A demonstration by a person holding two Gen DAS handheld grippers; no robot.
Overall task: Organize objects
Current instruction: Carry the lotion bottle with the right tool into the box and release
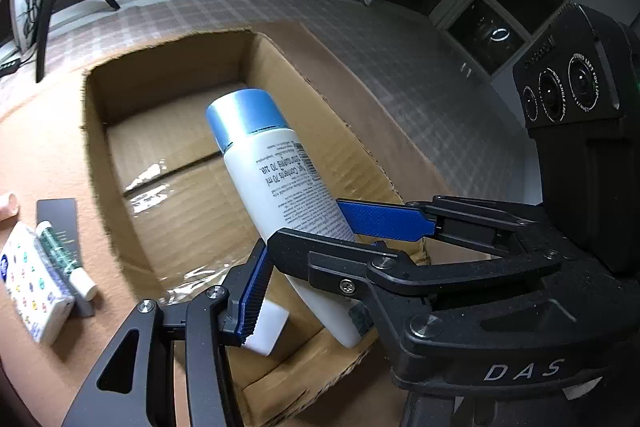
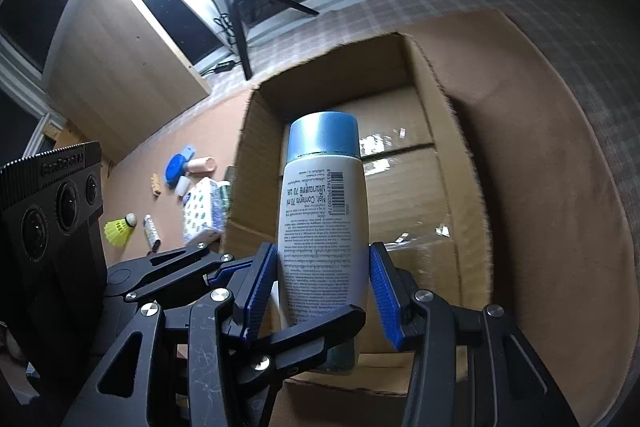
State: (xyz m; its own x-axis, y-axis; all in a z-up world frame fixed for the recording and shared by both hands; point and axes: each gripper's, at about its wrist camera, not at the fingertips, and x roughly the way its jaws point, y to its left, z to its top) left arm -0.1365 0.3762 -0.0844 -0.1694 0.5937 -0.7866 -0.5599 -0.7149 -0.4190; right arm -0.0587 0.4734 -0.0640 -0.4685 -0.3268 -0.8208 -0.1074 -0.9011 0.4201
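A white bottle (image 1: 276, 179) (image 2: 320, 227) with a light blue cap hangs tilted over the open cardboard box (image 1: 168, 87) (image 2: 256, 155), cap pointing away. Both grippers hold it. My right gripper (image 2: 324, 251) (image 1: 308, 223) has its blue pads pressed on the bottle's two sides at mid-body. My left gripper (image 1: 312, 291) (image 2: 294, 287) clasps the lower end crosswise, one black finger lying across the front of the bottle. A small white piece (image 1: 268, 327) shows beside the left pad; I cannot tell whether it is clamped or lies in the box.
The box floor shows only shiny tape. On the brown table left of the box lie a tissue pack (image 1: 32, 279) (image 2: 200, 211), a green tube (image 1: 60, 251), a yellow shuttlecock (image 2: 118, 229), a blue item (image 2: 176, 167) and a pink cylinder (image 2: 202, 165). A tripod (image 2: 240, 27) stands beyond.
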